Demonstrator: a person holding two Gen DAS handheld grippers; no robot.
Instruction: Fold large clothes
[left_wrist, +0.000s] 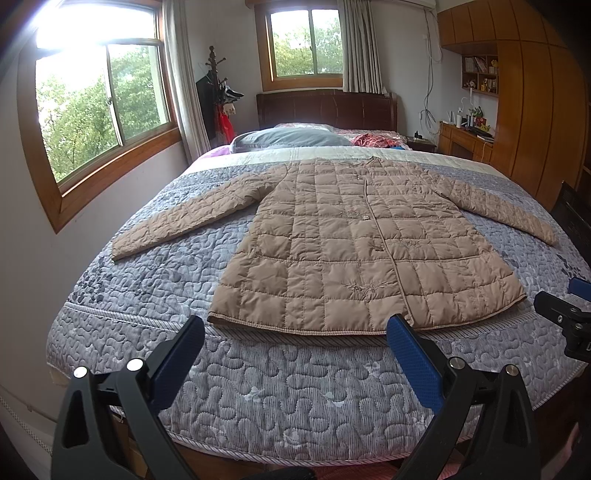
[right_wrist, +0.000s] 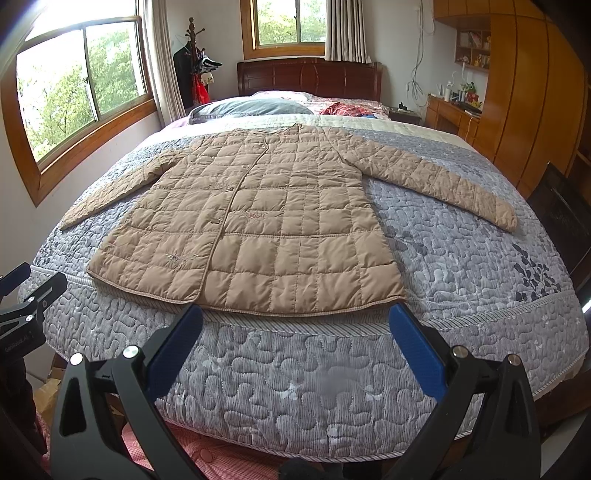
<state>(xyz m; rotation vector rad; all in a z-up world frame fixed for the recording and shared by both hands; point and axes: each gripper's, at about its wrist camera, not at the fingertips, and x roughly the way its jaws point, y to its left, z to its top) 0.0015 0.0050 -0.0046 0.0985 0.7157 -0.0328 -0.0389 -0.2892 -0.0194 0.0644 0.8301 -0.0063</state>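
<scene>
On a quilted bed (left_wrist: 258, 398), a tan padded coat (left_wrist: 354, 251) lies flat, sleeves spread; left gripper (left_wrist: 295, 325) and right gripper (right_wrist: 295, 314) hover wide open, empty, near its hem.

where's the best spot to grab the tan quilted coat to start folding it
Probably the sleeve cuffs. The coat lies flat, front up, hem toward the open left tongs and right tongs, sleeves spread out to either side. Come at each cuff from its outer side, low, and pinch the free end, which looks easier to lift than the broad body.
</scene>
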